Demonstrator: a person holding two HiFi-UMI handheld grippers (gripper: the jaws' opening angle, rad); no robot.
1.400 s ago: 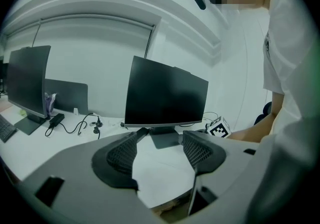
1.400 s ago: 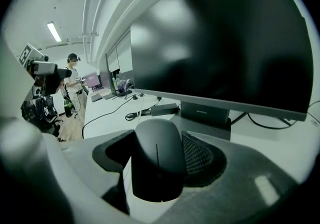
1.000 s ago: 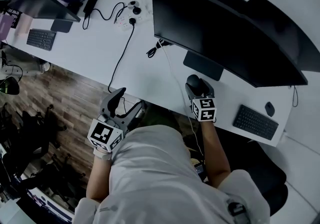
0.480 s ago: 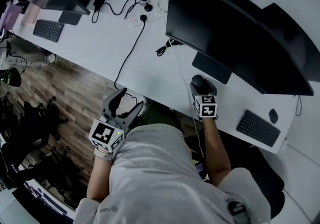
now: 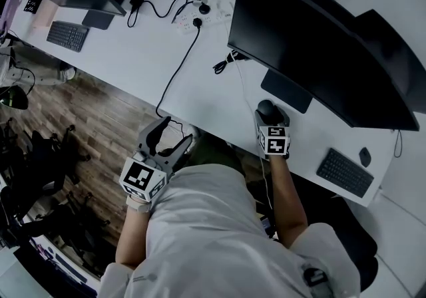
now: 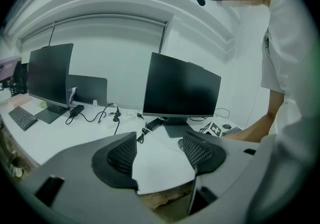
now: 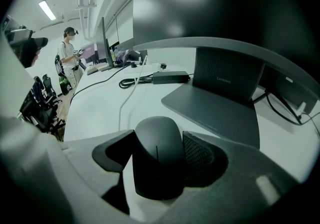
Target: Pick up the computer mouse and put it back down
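The dark computer mouse (image 5: pixel 265 108) sits between the jaws of my right gripper (image 5: pixel 268 116), just in front of the monitor stand's base (image 5: pixel 286 90). In the right gripper view both pads press the sides of the mouse (image 7: pixel 156 138), so my right gripper (image 7: pixel 159 160) is shut on it. Whether the mouse rests on the white desk (image 5: pixel 133 50) or hangs just above it, I cannot tell. My left gripper (image 5: pixel 172 136) is off the desk's front edge, over the wooden floor. In its own view the left gripper (image 6: pixel 160 153) is open with nothing between its pads.
A large black monitor (image 5: pixel 306 44) stands right behind the mouse. A black keyboard (image 5: pixel 345 172) and a second mouse (image 5: pixel 364 155) lie to the right. A black cable (image 5: pixel 180 67) runs from a power strip (image 5: pixel 196 14) across the desk. A person (image 7: pixel 67 53) stands far off.
The head view has shifted, so the desk sits lower and further right in the picture. Both grippers keep their places relative to the desk, and the right one stays on the mouse.
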